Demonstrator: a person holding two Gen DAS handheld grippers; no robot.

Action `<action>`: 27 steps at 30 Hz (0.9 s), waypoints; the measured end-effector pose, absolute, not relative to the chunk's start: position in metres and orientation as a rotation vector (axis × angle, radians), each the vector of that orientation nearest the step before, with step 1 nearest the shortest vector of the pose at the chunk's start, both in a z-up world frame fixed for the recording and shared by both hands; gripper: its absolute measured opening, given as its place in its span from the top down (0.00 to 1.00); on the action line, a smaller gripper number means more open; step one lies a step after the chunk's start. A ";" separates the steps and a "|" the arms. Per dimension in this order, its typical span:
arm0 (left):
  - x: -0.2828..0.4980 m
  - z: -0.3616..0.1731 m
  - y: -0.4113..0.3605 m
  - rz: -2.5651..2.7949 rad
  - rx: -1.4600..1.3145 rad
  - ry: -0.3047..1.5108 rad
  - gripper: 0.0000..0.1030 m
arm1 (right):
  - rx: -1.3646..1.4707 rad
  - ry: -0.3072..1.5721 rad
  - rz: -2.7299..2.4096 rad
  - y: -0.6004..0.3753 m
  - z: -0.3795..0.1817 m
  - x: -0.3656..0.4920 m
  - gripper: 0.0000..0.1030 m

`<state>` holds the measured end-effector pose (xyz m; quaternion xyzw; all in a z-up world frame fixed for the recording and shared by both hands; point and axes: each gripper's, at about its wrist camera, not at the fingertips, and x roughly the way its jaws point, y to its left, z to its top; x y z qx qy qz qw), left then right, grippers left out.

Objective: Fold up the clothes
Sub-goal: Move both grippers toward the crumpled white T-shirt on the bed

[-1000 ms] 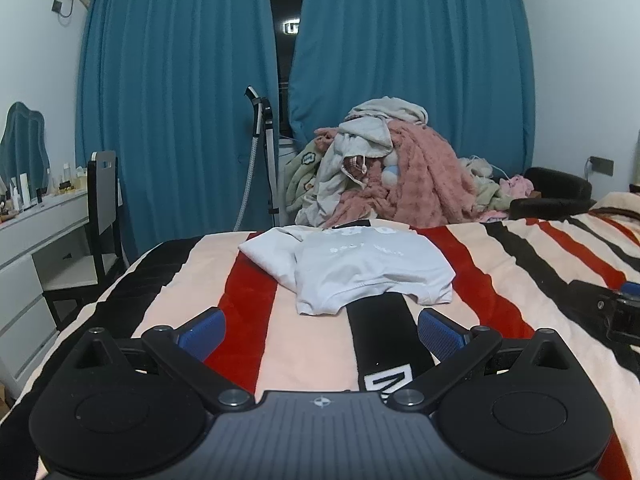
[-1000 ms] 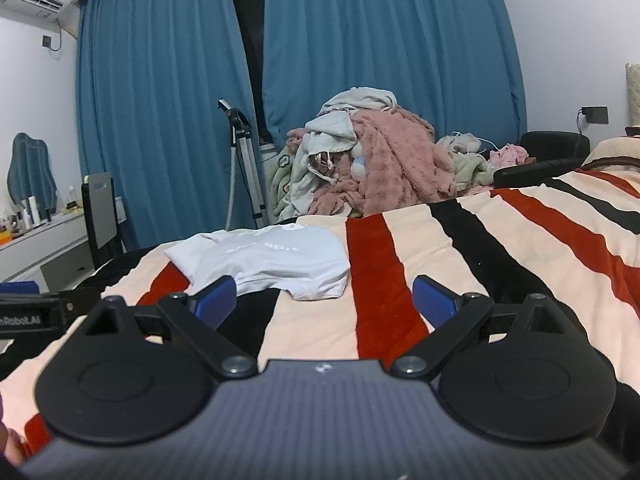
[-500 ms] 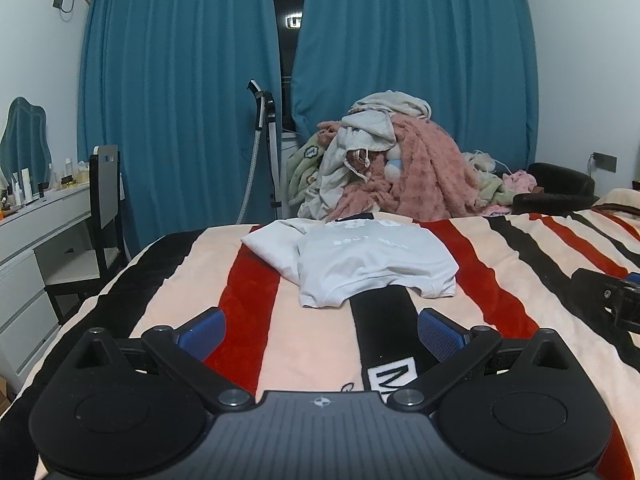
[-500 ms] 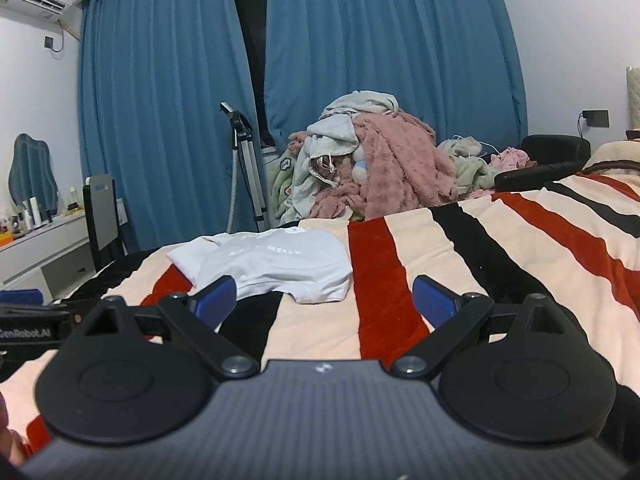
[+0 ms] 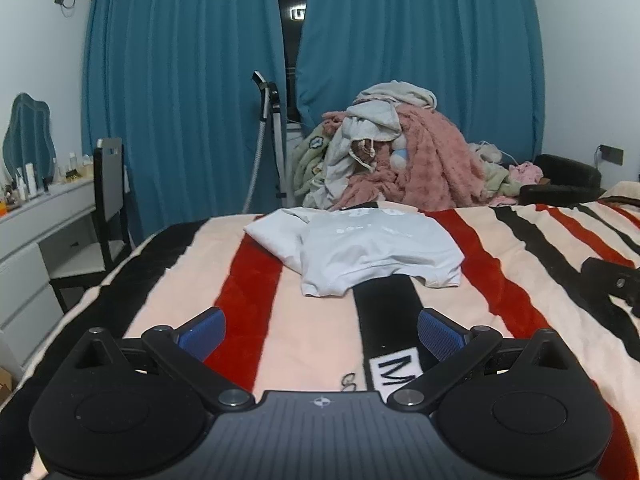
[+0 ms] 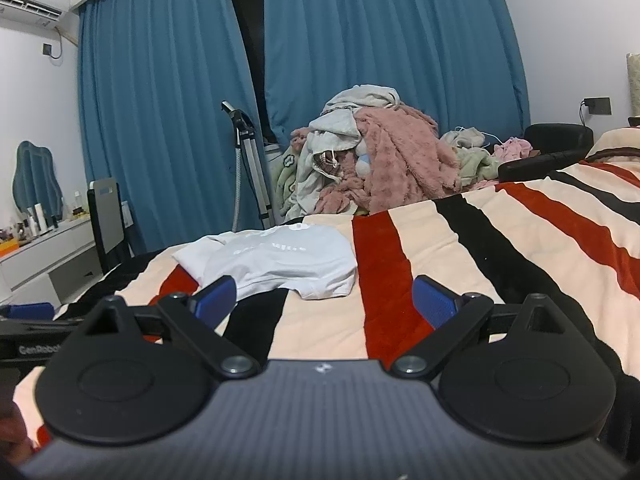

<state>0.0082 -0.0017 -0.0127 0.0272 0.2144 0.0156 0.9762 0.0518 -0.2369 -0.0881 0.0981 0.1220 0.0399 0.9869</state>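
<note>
A pale blue-white T-shirt [image 5: 368, 250] lies partly folded on the striped bedspread [image 5: 172, 276], printed side up, a sleeve sticking out to the left. The same T-shirt [image 6: 280, 262] shows left of centre in the right wrist view. My left gripper [image 5: 322, 336] hovers open above the bed, well short of the shirt, nothing between its blue pads. My right gripper [image 6: 324, 304] is open too, low over the bedspread [image 6: 480, 248], its left pad in front of the shirt's near hem. The left gripper's body [image 6: 28, 340] pokes in at the left edge there.
A heap of clothes and a pink blanket [image 5: 400, 168] is piled past the bed's far end, before blue curtains [image 5: 180, 100]. A garment steamer [image 5: 268, 140] stands beside it. A chair [image 5: 110, 200] and white dresser [image 5: 32, 240] are at left. The right gripper's body [image 5: 612, 280] rests at the right edge.
Both grippers have crept forward and tilted slightly, so the shirt sits a little nearer and lower in view. Both stay open and the shirt has not moved.
</note>
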 end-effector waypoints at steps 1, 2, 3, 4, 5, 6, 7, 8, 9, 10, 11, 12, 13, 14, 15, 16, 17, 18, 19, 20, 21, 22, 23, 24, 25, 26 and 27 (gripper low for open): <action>0.008 -0.013 -0.001 0.022 0.048 0.435 0.00 | 0.197 0.246 0.080 -0.237 -0.088 0.052 0.07; 0.009 -0.014 -0.001 0.015 0.042 0.436 0.00 | 0.196 0.247 0.081 -0.237 -0.089 0.052 0.07; 0.009 -0.015 0.000 0.011 0.036 0.440 0.00 | 0.195 0.248 0.081 -0.237 -0.089 0.052 0.07; 0.010 -0.016 0.000 0.009 0.031 0.445 0.00 | 0.193 0.249 0.079 -0.237 -0.089 0.052 0.07; 0.010 -0.017 0.000 0.011 0.029 0.451 0.00 | 0.190 0.250 0.075 -0.237 -0.089 0.052 0.07; 0.011 -0.018 0.000 0.009 0.028 0.461 0.00 | 0.187 0.250 0.072 -0.236 -0.089 0.052 0.07; 0.012 -0.018 -0.001 0.000 0.027 0.474 0.00 | 0.183 0.250 0.068 -0.236 -0.089 0.051 0.07; 0.013 -0.019 0.000 -0.008 0.022 0.483 0.00 | 0.180 0.250 0.066 -0.236 -0.090 0.051 0.07; 0.014 -0.019 0.000 -0.014 0.013 0.491 0.00 | 0.179 0.251 0.064 -0.236 -0.090 0.052 0.07; 0.014 -0.020 0.001 -0.019 0.004 0.498 0.00 | 0.179 0.254 0.066 -0.236 -0.090 0.052 0.07; 0.015 -0.020 0.001 -0.026 -0.008 0.506 0.00 | 0.183 0.262 0.071 -0.236 -0.091 0.054 0.07; 0.016 -0.021 0.003 -0.034 -0.024 0.506 0.00 | 0.188 0.273 0.078 -0.236 -0.092 0.055 0.07; 0.016 -0.022 0.005 -0.043 -0.041 0.494 0.00 | 0.192 0.282 0.081 -0.236 -0.093 0.056 0.07; 0.016 -0.023 0.006 -0.053 -0.052 0.482 0.00 | 0.194 0.285 0.078 -0.236 -0.094 0.056 0.07; 0.017 -0.024 0.007 -0.067 -0.053 0.476 0.00 | 0.195 0.286 0.075 -0.236 -0.095 0.057 0.07; 0.020 -0.025 0.007 -0.084 -0.051 0.482 0.00 | 0.199 0.284 0.069 -0.236 -0.096 0.057 0.07; 0.022 -0.026 0.007 -0.093 -0.052 0.485 0.00 | 0.204 0.282 0.065 -0.237 -0.096 0.057 0.07; 0.023 -0.026 0.006 -0.088 -0.056 0.477 0.00 | 0.209 0.283 0.060 -0.237 -0.097 0.058 0.07; 0.023 -0.026 0.007 -0.077 -0.065 0.458 0.00 | 0.214 0.285 0.054 -0.238 -0.098 0.059 0.07; 0.022 -0.025 0.007 -0.068 -0.073 0.431 0.00 | 0.215 0.283 0.046 -0.238 -0.099 0.059 0.07; 0.020 -0.025 0.006 -0.062 -0.076 0.405 0.00 | 0.213 0.279 0.037 -0.238 -0.099 0.058 0.07; 0.020 -0.024 0.006 -0.053 -0.074 0.387 0.00 | 0.205 0.272 0.028 -0.237 -0.100 0.057 0.07; 0.019 -0.023 0.005 -0.045 -0.068 0.375 0.00 | 0.194 0.266 0.021 -0.236 -0.100 0.056 0.07; 0.019 -0.022 0.004 -0.037 -0.063 0.363 0.00 | 0.182 0.260 0.015 -0.236 -0.100 0.055 0.07; 0.018 -0.020 0.003 -0.030 -0.056 0.350 0.00 | 0.170 0.254 0.009 -0.235 -0.101 0.054 0.07; 0.016 -0.018 0.002 -0.026 -0.046 0.334 0.00 | 0.168 0.252 0.005 -0.234 -0.100 0.053 0.07; 0.015 -0.014 0.002 -0.025 -0.039 0.317 0.00 | 0.171 0.251 0.002 -0.234 -0.100 0.052 0.07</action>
